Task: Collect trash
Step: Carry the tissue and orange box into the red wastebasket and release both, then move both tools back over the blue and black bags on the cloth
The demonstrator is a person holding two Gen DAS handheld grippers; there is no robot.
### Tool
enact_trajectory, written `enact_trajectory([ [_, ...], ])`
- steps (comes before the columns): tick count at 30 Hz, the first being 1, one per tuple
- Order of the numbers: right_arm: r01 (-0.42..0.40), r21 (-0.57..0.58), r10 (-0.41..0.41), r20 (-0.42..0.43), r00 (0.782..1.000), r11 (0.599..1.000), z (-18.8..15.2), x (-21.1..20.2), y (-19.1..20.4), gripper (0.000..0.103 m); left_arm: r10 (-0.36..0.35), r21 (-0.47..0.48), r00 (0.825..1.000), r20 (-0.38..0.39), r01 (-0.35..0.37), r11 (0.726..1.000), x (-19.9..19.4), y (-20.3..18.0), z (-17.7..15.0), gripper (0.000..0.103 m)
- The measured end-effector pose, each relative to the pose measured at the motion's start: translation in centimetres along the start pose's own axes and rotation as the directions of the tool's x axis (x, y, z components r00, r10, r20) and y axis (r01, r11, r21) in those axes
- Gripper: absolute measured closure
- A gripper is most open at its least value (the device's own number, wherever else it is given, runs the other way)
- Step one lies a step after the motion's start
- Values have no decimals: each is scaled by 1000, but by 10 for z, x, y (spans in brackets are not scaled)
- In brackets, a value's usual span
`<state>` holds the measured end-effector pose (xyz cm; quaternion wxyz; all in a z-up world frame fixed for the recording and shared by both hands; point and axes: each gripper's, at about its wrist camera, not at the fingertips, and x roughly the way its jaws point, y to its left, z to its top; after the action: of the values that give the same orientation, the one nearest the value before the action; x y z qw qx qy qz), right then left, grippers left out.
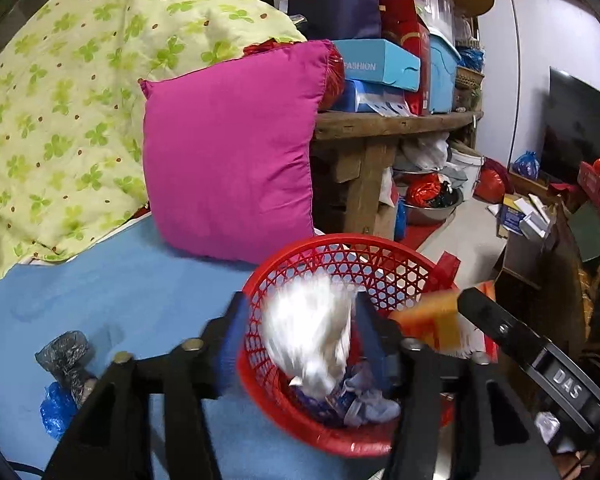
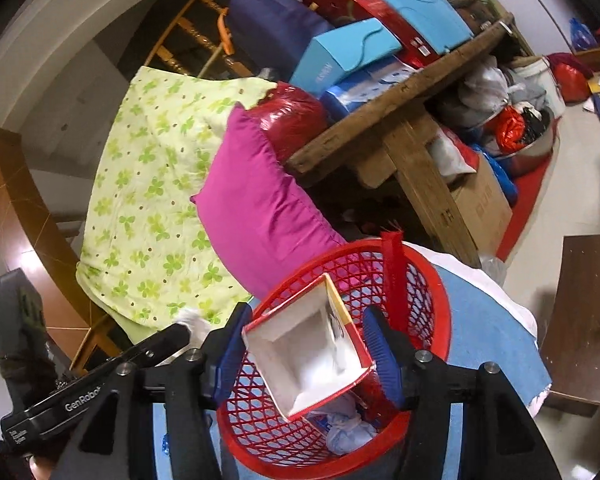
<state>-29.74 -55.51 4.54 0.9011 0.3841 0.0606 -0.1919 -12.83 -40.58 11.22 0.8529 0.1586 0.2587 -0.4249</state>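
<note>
Left wrist view: the left tool (image 1: 300, 344) stands part open over the red basket (image 1: 364, 268), a blurred white wad (image 1: 312, 336) loose between its pads. A far blue box (image 1: 376, 65) reads "FASHION".

Right wrist view: the right tool (image 2: 306, 354) stands part open around an open carton (image 2: 312, 354) above the basket; whether the pads press it is unclear. The left tool's body reads "GenRobot", partly cut off.

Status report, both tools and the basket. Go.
Left tool over red basket, white crumpled wad between its fingers. Right tool with open carton between fingers, above basket. Nothing blocking. Black bag on blue sheet.
</note>
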Motion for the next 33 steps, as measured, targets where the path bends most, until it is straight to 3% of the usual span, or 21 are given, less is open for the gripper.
enact_trajectory([
  [2, -4, 16, 4, -8, 1000, 1000, 2, 1, -4, 31, 9, 8, 1000, 0, -9, 1000, 4, -5, -1, 31],
  [10, 7, -33, -6, 43, 999, 999, 3, -11, -1, 31, 33, -21, 999, -14, -33, 999, -4, 4, -21, 31],
  [16, 4, -101, 3, 67, 998, 995, -3, -16, 15, 31, 101, -88, 995, -21, -102, 991, -31, 40, -57, 30],
  [19, -12, -163, 25, 78, 997, 987, -10, -20, 33, 31, 173, -118, 984, -42, -177, 977, -50, 73, -89, 30],
  [22, -30, -270, 57, 92, 994, 962, -24, -23, 61, 31, 241, -161, 967, -79, -251, 955, -67, 108, -117, 30],
  [25, -51, -393, 92, 87, 992, 918, -46, -24, 95, 31, 345, -220, 931, -115, -363, 905, -92, 155, -150, 29],
  [30, -116, -513, 129, -10, 992, 850, -87, -10, 139, 31, 479, -287, 858, -187, -514, 808, -118, 211, -193, 29],
  [33, -163, -554, 137, -89, 987, 816, -113, 3, 163, 31, 498, -329, 837, -228, -547, 769, -124, 232, -214, 29],
])
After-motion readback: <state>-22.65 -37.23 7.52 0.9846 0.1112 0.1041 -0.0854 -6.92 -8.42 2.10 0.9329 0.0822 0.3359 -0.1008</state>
